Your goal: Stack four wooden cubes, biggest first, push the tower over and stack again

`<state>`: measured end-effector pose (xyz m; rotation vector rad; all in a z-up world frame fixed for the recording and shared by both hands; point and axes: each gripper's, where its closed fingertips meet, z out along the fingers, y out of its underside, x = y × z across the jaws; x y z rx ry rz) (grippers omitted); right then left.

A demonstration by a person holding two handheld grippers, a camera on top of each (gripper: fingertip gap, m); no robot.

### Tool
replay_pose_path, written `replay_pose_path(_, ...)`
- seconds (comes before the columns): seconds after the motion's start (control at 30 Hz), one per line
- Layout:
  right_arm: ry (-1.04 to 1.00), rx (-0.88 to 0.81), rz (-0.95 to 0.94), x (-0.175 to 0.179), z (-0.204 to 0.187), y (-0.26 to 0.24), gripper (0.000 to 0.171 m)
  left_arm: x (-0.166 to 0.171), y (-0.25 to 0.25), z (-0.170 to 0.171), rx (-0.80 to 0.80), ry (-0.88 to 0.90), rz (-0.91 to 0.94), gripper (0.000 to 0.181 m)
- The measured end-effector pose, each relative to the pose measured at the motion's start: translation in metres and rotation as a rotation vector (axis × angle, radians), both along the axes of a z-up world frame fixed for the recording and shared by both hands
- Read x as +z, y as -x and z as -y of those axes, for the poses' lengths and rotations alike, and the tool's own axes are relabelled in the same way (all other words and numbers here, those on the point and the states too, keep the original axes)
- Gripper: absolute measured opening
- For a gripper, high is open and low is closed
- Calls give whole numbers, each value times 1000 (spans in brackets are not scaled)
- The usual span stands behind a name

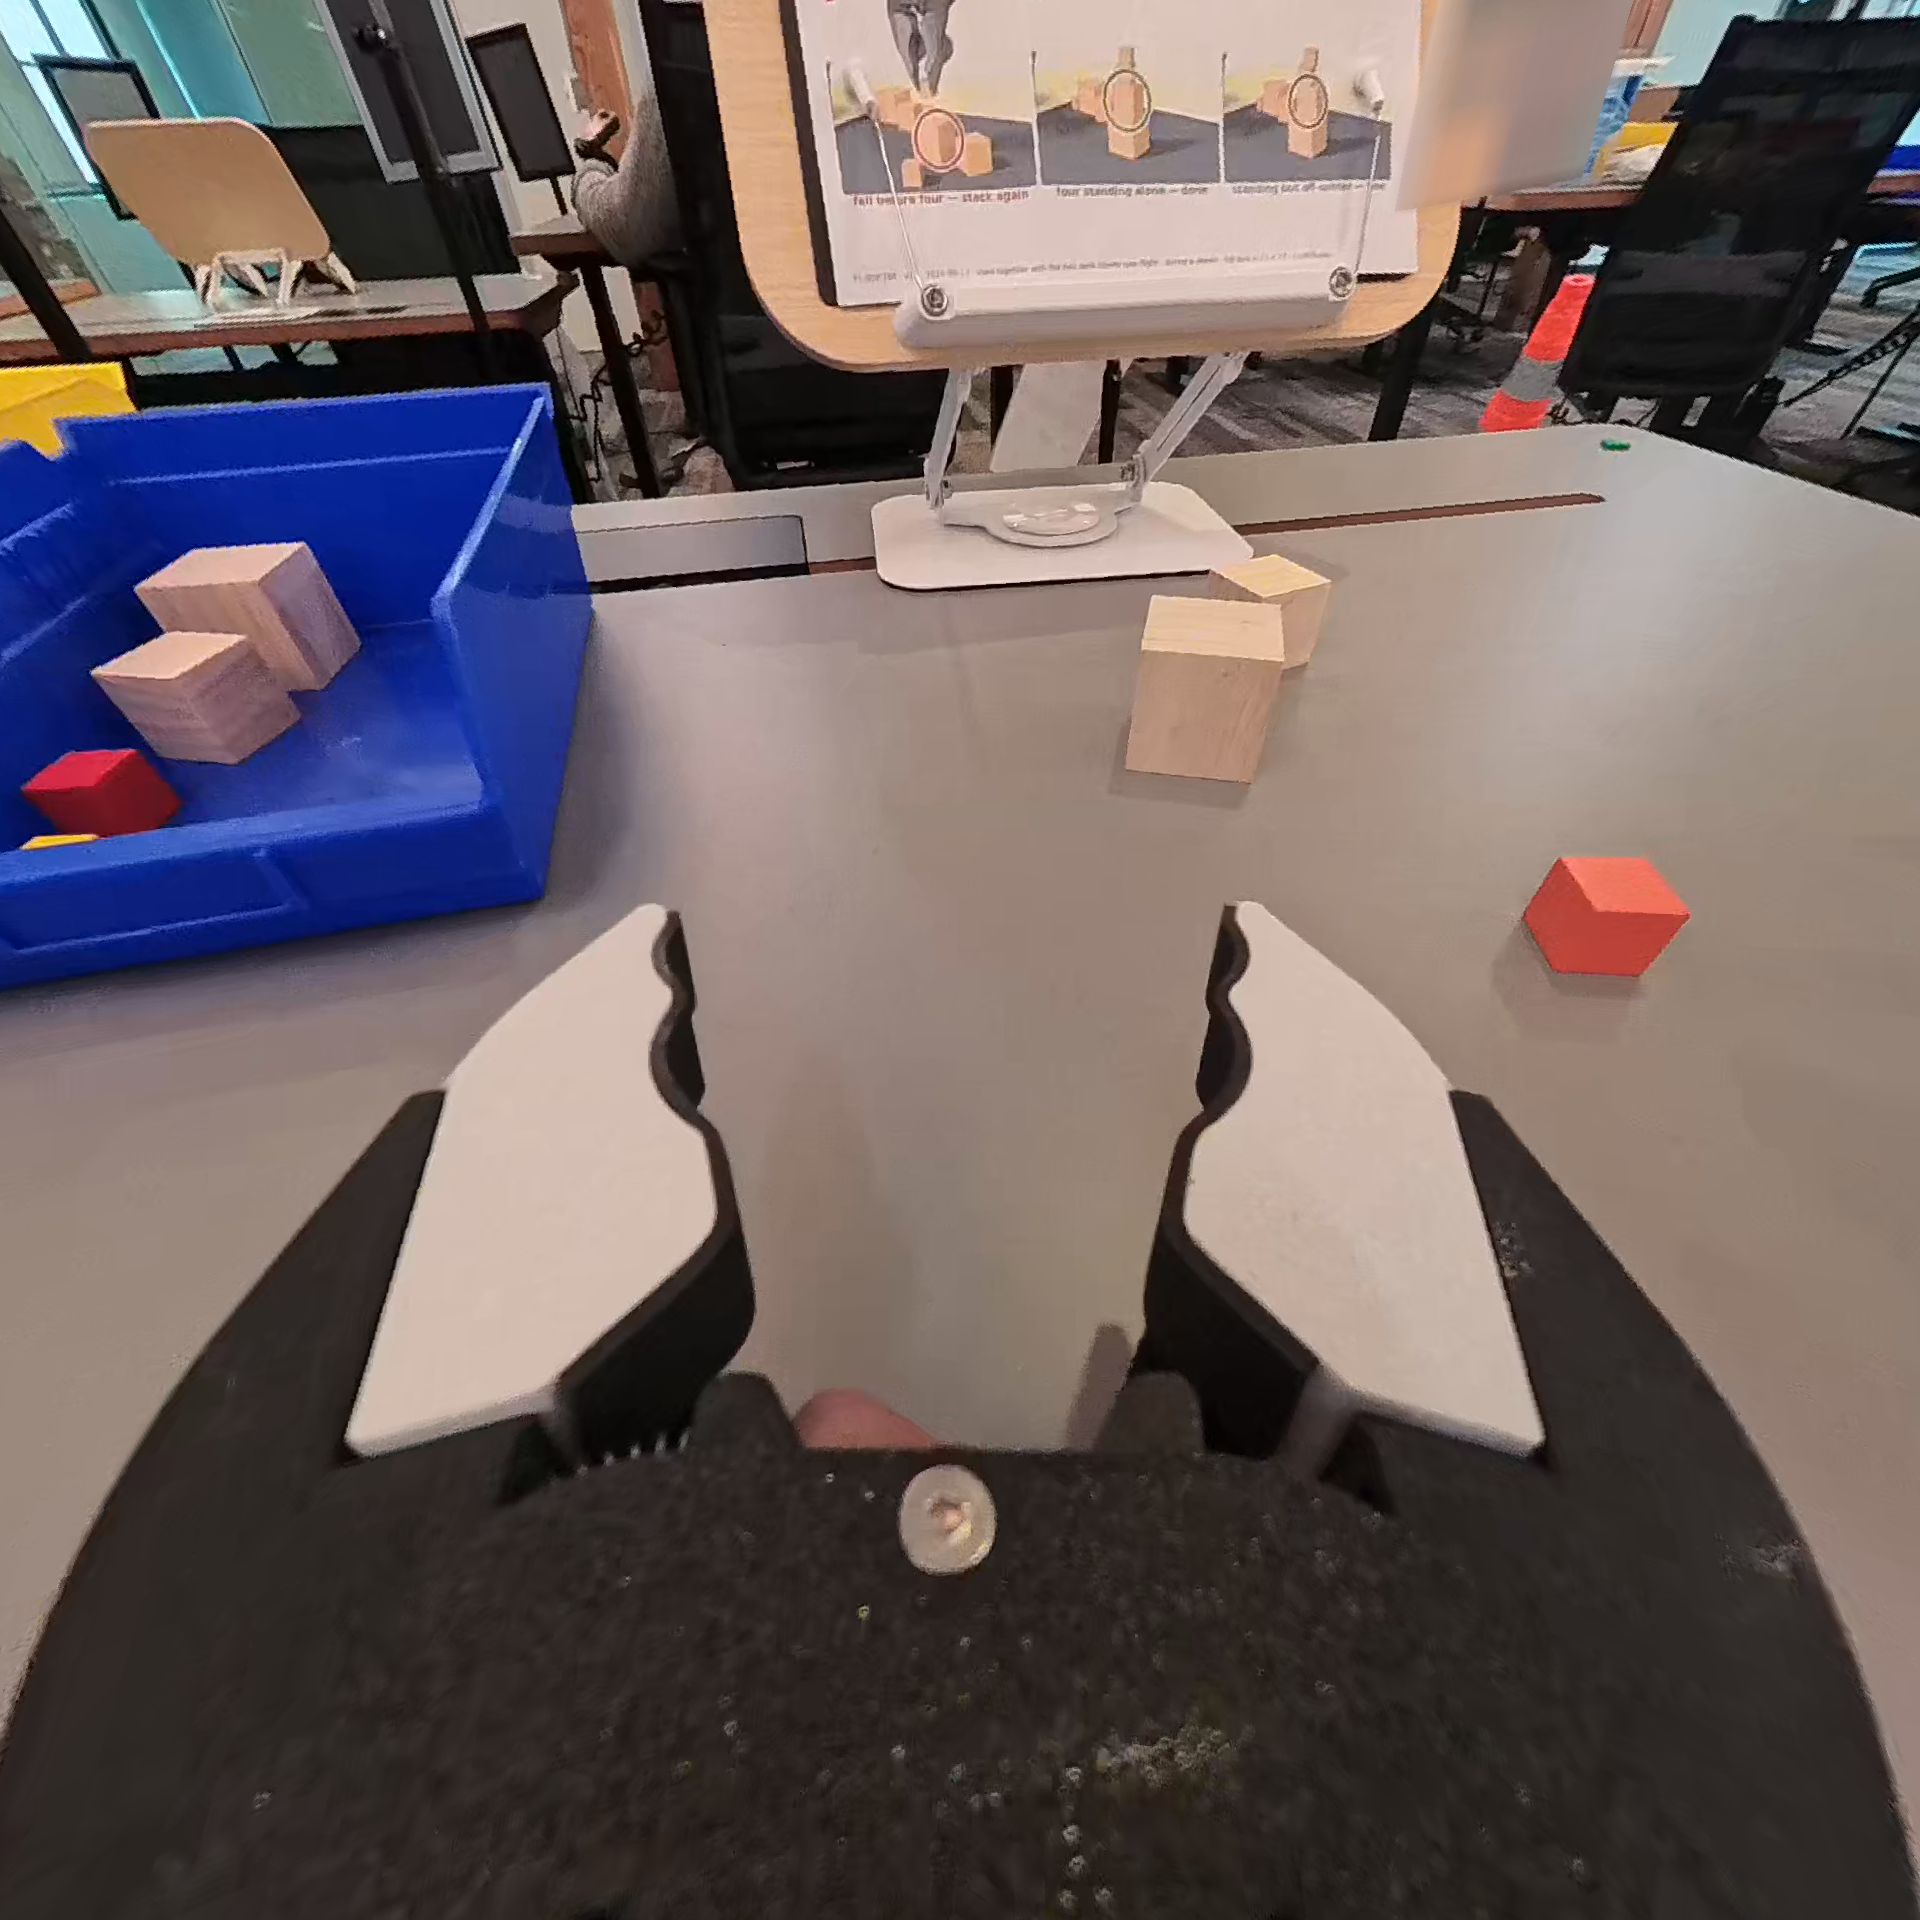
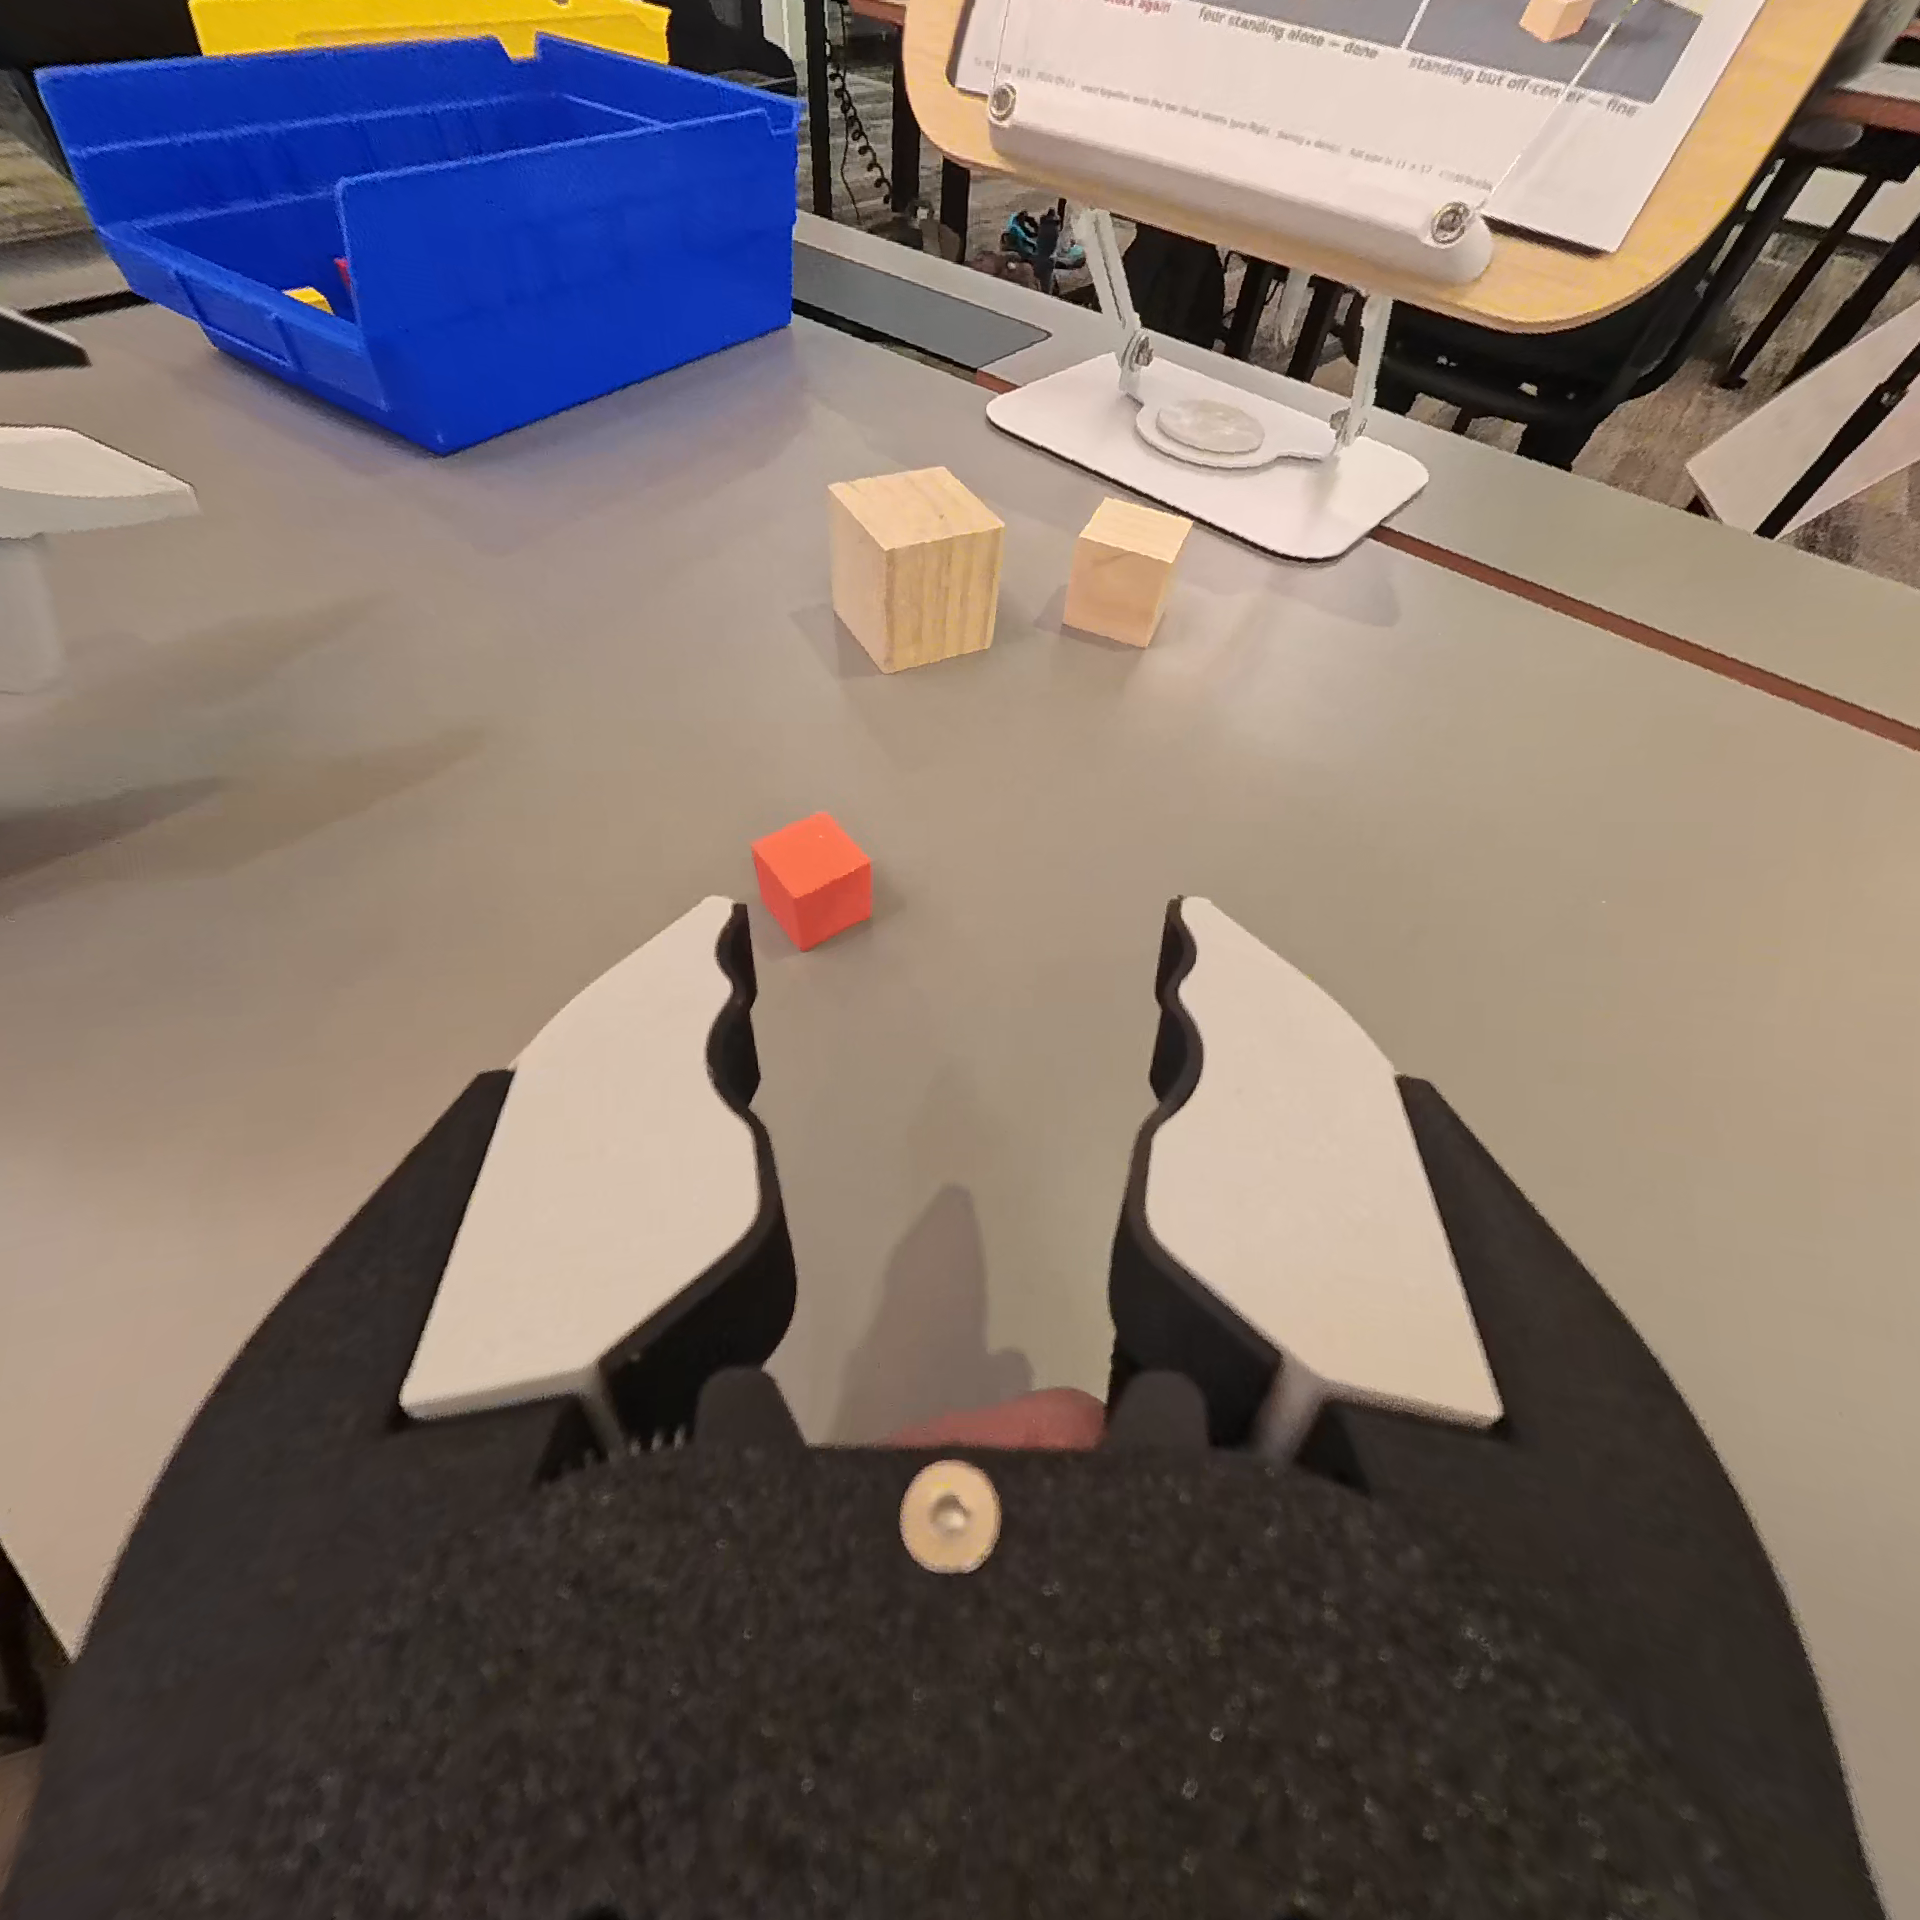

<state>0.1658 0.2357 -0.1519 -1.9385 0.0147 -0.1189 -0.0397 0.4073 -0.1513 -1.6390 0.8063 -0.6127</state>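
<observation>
Grey and bare for the most part, the table (image 2: 1351,935) carries three loose cubes and no tower, so the step in hand looks like choosing a base. The big cube (image 2: 914,566) stands toward the far side with the small cube (image 2: 1127,571) just beside it but apart, and the red cube (image 2: 812,878) lies nearer, close ahead of the right gripper (image 2: 951,925), whose jaws are spread wide and hold nothing. The left gripper (image 1: 951,930) is likewise spread and empty over bare table. Two more wooden cubes (image 1: 223,649) and a second red one (image 1: 99,792) lie in the blue bin (image 1: 499,623) to the left (one of those wooden ones may be bigger than anything on the table, hard to judge). To do this well, I would compare sizes first, take the largest squarely across two flat faces, set it on open table with room around it, and let go only once it sits flat. Behind the cubes a stand (image 2: 1210,457) holds an instruction sheet (image 1: 1122,156) with pictures and printed captions; I see no brand marks on the cubes or bin.
</observation>
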Motion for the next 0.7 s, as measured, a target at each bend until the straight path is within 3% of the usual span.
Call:
replay_pose_path(0.17,16,11,25,-5,-2,1,74,6,-29,5,-70,29,-6,97)
replay_pose_path(0.33,23,26,21,-8,-2,2,73,15,-98,-18,-149,65,-137,104)
replay_pose_path(0.5,11,35,0,-5,0,1,72,-23,-173,-31,-194,202,-314,108)
replay_pose_path(0.7,29,57,-4,-10,2,2,72,-56,-210,-49,-197,305,-458,97)
